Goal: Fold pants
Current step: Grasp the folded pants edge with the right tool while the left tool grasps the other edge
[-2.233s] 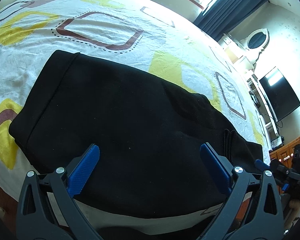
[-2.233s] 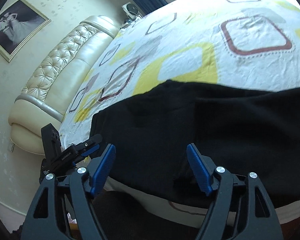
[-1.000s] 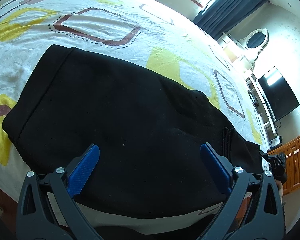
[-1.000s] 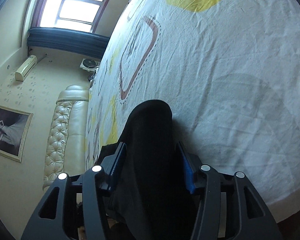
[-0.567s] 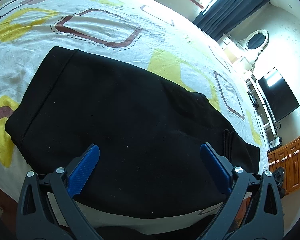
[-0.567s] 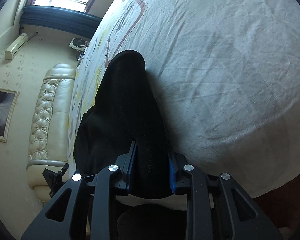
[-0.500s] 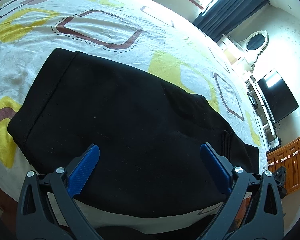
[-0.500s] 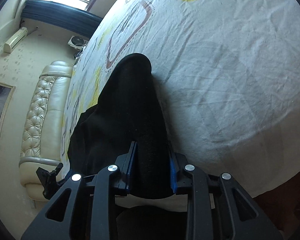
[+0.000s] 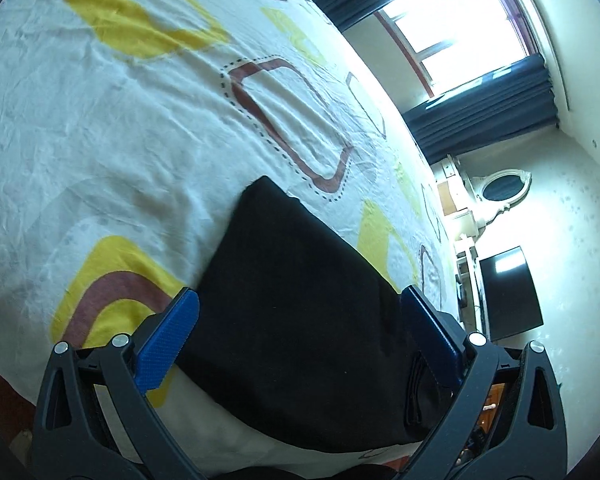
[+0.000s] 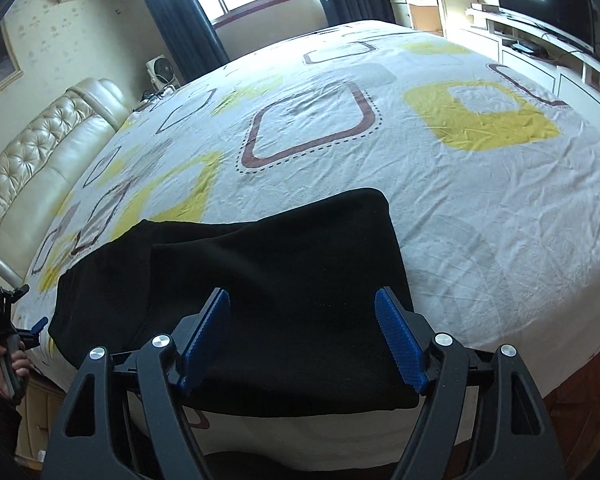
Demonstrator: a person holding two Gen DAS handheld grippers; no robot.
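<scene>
The black pants (image 10: 280, 280) lie folded on the patterned bed sheet (image 10: 480, 220), one layer doubled over another whose edge shows on the left. My right gripper (image 10: 304, 332) hovers over their near part. Its jaws are opening, and the cloth lies under them, untouched by the blue pads (image 10: 400, 344). In the left wrist view the pants (image 9: 300, 300) run from a far corner down to the bed's near edge. My left gripper (image 9: 300, 320) stands open above them with nothing between its fingers. A hand (image 10: 10, 364) holding that left gripper shows at the far left.
A padded cream headboard (image 10: 32, 168) curves along the left of the bed. A small fan (image 10: 162, 70) and dark curtains stand by the window. A television (image 9: 508, 292) and a mirrored dresser (image 9: 496, 192) line the far wall. The bed's near edge drops off just below both grippers.
The right gripper was shut on a raised fold of the pants; now it has let go, drawn back and rolled upright. The left gripper has swung sideways along the pants.
</scene>
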